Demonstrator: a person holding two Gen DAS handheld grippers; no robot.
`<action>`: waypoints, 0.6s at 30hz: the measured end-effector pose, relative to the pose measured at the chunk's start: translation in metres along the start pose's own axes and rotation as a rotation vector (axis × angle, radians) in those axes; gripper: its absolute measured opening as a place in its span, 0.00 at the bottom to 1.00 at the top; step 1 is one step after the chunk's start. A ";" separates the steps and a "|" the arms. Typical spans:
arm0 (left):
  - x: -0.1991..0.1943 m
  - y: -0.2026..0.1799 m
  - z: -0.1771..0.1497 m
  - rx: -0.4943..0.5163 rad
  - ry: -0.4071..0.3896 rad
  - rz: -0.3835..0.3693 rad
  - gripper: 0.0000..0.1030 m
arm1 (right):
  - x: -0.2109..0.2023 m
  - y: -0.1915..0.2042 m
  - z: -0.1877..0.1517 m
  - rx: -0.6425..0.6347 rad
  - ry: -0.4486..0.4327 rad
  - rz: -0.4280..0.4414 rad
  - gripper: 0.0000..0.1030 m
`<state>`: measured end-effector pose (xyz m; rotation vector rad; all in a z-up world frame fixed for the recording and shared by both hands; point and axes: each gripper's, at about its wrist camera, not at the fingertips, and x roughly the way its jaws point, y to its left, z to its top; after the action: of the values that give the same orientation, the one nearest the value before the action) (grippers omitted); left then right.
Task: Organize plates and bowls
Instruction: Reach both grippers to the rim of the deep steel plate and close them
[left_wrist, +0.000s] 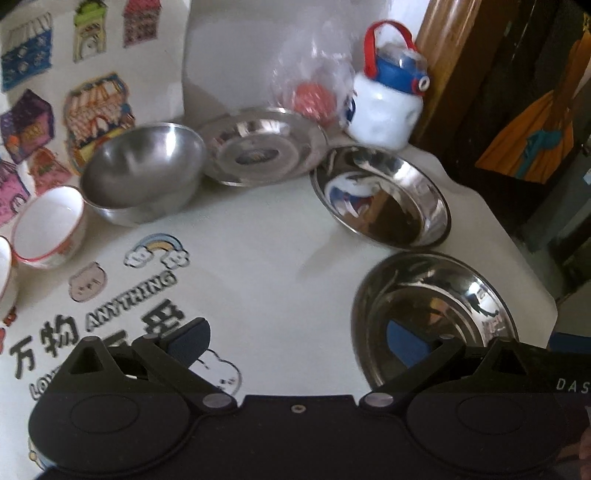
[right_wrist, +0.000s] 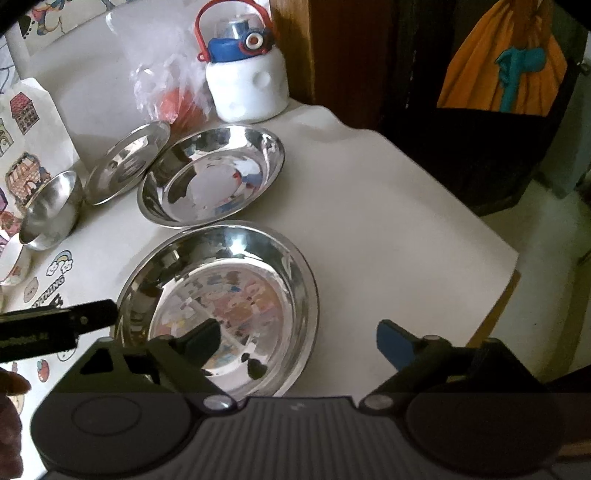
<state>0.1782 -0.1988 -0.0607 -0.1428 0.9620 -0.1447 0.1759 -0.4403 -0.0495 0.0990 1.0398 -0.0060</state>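
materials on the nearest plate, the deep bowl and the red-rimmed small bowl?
Nearest plate: looks like polished stainless steel, mirror reflections. Deep bowl: steel too, duller brushed sheen. Red-rimmed bowl: glossy white, ceramic or melamine; can't tell which.

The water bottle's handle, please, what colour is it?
Red; the handle on the water bottle shows best in the right wrist view.

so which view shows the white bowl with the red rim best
The left wrist view: the white bowl with the red rim shows whole beside the deep steel bowl. In the right wrist view only a sliver of it shows at the left edge.
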 end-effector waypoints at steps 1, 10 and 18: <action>0.003 -0.001 0.000 -0.002 0.010 -0.001 0.97 | 0.001 -0.001 0.001 0.002 0.005 0.007 0.88; 0.017 -0.011 0.003 -0.017 0.093 -0.055 0.77 | 0.011 -0.003 0.004 0.008 0.047 0.087 0.64; 0.023 -0.018 0.003 -0.047 0.132 -0.133 0.44 | 0.012 -0.006 0.002 0.005 0.065 0.101 0.38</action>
<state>0.1929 -0.2205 -0.0740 -0.2431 1.0880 -0.2564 0.1833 -0.4459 -0.0600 0.1565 1.0989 0.0869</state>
